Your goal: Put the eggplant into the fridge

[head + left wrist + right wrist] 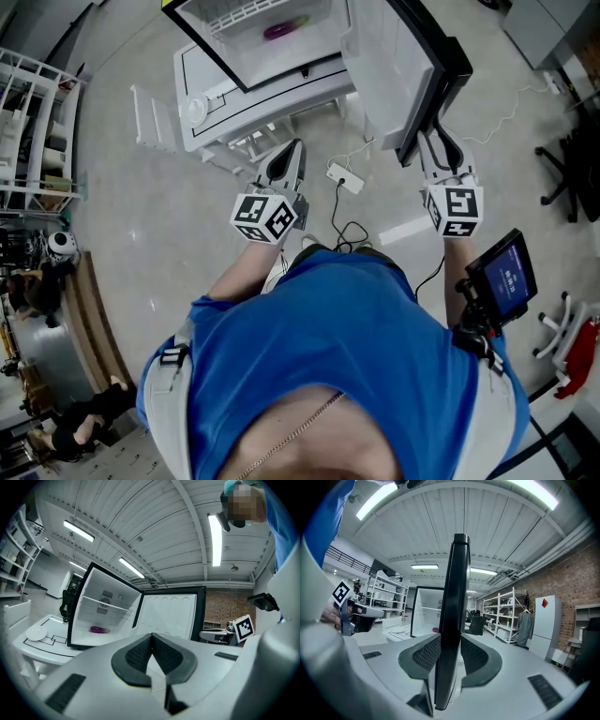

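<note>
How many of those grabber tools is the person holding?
2. The left gripper is shut and empty, pointing toward the open fridge. The right gripper is closed on the edge of the fridge door. No others seem hidden.

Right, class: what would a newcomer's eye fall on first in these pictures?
The open fridge on the white table, up ahead, with the purple eggplant lying on its floor. Next, the fridge door swung out to the right, gripped at its edge by the right gripper, while the left gripper hangs shut and empty.
</note>
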The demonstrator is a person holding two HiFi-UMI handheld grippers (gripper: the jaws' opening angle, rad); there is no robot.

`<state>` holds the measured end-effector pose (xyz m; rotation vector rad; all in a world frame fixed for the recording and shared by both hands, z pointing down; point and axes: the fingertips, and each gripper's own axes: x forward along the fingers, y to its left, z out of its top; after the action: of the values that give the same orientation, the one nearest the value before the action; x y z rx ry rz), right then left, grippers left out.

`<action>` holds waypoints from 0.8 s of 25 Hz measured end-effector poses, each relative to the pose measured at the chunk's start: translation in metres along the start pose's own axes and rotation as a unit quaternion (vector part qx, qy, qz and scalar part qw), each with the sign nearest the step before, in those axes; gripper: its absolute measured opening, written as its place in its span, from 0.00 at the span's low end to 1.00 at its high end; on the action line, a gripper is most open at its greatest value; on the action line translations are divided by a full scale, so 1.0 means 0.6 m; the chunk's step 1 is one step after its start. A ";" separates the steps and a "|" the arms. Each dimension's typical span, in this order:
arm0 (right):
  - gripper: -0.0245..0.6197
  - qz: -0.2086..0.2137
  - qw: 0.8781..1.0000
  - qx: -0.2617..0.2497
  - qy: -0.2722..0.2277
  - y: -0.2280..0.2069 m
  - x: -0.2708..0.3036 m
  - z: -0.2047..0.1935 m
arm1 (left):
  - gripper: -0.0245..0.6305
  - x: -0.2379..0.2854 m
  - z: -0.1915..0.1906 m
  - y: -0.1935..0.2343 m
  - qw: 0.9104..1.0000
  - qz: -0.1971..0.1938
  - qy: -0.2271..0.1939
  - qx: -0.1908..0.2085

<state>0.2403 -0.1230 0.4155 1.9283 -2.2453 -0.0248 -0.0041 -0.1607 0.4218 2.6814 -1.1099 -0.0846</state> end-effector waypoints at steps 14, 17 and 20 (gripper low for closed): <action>0.24 0.046 0.999 -0.008 -0.005 0.154 0.046 0.028 | 0.05 -0.058 0.027 0.089 1.000 0.020 -0.014 -0.007; 0.24 0.050 0.999 -0.010 -0.006 0.188 0.062 0.036 | 0.05 -0.076 0.030 0.116 0.999 0.029 -0.015 -0.009; 0.25 0.051 0.999 -0.015 -0.006 0.212 0.070 0.047 | 0.05 -0.094 0.038 0.132 0.999 0.037 -0.016 -0.011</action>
<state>0.1054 -0.1470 0.4095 1.8014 -2.3325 -0.0563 -0.1023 -0.1797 0.4169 2.6255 -1.2103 -0.1275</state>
